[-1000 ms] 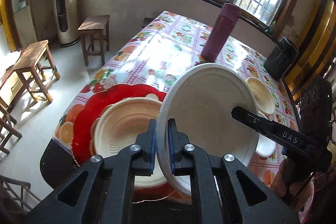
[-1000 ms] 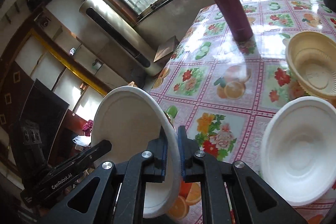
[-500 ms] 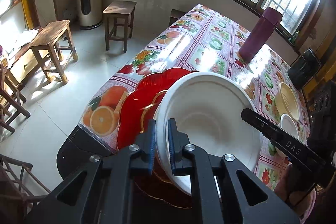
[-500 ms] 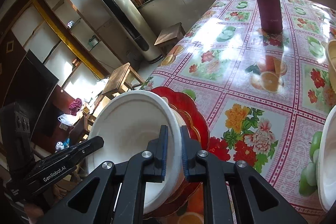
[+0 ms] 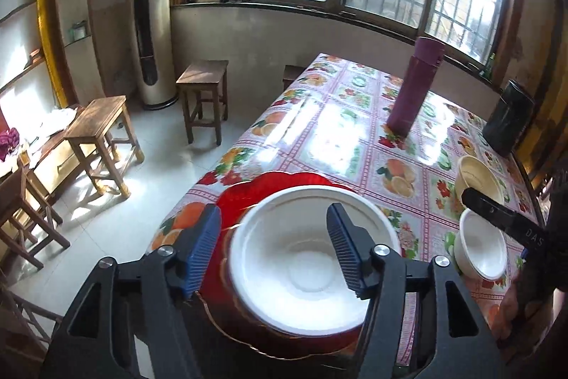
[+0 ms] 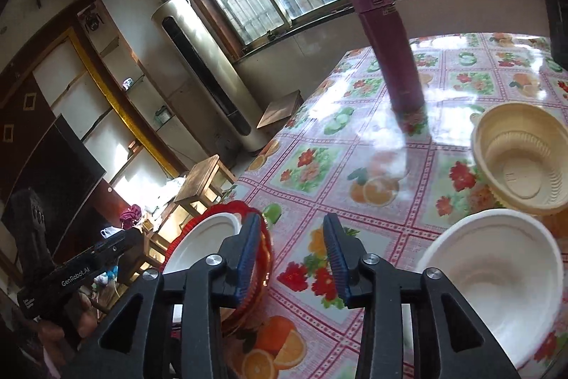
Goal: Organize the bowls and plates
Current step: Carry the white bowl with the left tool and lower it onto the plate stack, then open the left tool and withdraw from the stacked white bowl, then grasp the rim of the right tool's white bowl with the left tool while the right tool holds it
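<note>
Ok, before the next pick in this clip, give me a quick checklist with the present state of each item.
1. White plate set down on the red plate: ok.
2. Left tool let go, having just been opening, pads clear of the rim: ok.
3. Right tool let go, having just been opening, nothing between its pads: ok.
4. White bowl free to pick: ok.
5. Cream bowl upright: ok.
6. Plate centred on the stack: cannot tell.

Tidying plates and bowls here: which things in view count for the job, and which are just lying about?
Part of the job:
white plate, lying on the red plate
white bowl
cream bowl
left gripper and right gripper, both open, jaws just opened

Just lying about:
purple flask
black container
wooden stools
</note>
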A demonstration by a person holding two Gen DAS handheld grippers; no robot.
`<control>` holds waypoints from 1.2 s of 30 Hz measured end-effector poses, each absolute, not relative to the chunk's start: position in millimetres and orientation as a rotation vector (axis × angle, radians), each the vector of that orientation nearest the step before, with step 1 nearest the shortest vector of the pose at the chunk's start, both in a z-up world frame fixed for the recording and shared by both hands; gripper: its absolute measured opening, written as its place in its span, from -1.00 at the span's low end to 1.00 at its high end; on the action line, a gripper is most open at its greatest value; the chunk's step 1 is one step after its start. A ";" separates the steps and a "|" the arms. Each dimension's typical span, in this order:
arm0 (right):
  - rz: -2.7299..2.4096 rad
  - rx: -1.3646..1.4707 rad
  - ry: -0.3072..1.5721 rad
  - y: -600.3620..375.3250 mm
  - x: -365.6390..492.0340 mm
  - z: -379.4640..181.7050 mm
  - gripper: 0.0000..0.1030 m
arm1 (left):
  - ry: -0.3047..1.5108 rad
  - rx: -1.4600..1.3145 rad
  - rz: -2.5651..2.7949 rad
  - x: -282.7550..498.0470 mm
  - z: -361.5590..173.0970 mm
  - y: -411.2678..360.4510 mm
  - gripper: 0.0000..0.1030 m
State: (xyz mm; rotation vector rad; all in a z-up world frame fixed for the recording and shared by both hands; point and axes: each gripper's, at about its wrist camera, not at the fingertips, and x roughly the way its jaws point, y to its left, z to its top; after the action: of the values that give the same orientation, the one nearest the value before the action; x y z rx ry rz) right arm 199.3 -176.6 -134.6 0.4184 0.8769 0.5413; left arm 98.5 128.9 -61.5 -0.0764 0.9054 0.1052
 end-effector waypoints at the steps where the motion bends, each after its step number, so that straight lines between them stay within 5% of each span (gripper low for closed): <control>1: 0.528 0.421 0.863 -193.4 198.6 -131.9 0.03 | 0.902 -0.051 0.074 99.6 -60.3 114.0 0.38; 10: 0.351 0.509 0.788 -338.9 190.9 -136.4 0.52 | 1.052 0.055 -0.143 125.9 -88.3 -3.5 0.45; 25: 0.227 0.735 1.088 -382.7 204.1 -202.8 0.53 | 1.127 0.157 -0.048 156.3 -134.8 -79.4 0.45; 36: 0.230 0.723 1.112 -367.7 200.7 -205.7 0.60 | 1.109 0.192 -0.044 159.2 -142.0 -90.5 0.45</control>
State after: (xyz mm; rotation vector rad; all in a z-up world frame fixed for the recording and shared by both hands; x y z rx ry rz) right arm 200.7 -367.7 -205.7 0.7226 1.1117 0.2303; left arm 159.2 -90.5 -142.0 0.1921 1.1086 -0.0437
